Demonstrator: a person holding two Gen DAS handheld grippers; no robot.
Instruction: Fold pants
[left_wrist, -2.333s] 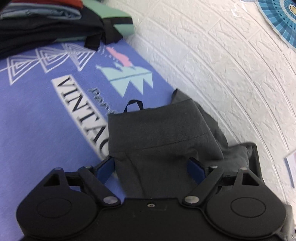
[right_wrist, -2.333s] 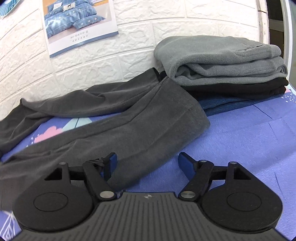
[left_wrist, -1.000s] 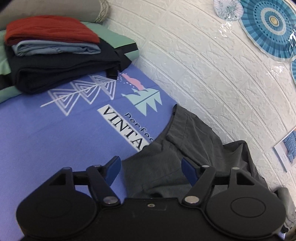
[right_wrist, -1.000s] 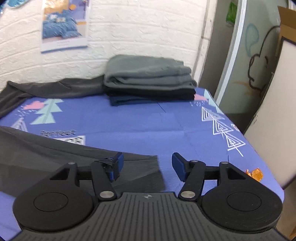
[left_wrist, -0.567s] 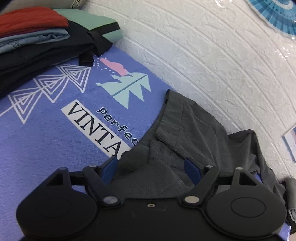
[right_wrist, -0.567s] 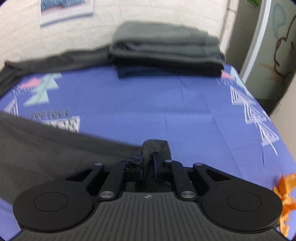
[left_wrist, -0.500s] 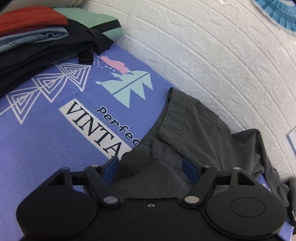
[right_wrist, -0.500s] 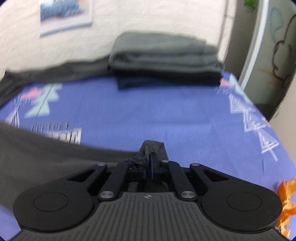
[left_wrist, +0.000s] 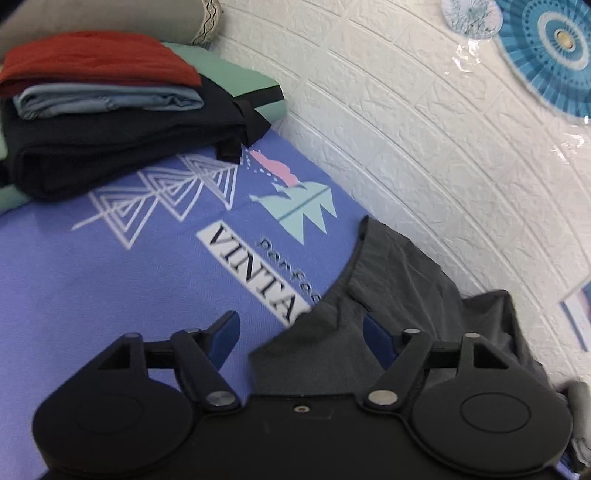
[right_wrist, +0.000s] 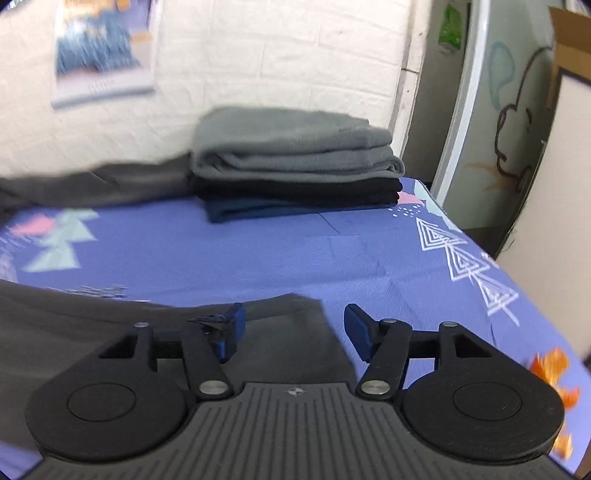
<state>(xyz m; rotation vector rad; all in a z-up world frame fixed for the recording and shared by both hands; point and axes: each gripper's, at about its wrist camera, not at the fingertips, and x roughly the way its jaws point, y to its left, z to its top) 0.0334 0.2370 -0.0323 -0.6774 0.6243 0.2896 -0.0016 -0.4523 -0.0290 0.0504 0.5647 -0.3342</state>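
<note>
Jaws wide on both: left gripper (left_wrist: 300, 334) empty over the waist, right gripper (right_wrist: 291, 326) opening off the hem corner. Pants (left_wrist: 391, 295) lie along the bed's (left_wrist: 110, 277) wall edge. Soft, light, limp; pinch waistband and hem corners.

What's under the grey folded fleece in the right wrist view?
Under the grey folded fleece lie a black folded garment and a dark blue one; their far sides are hidden.

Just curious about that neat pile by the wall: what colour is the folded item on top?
Red top item, seen best from the left wrist.
</note>
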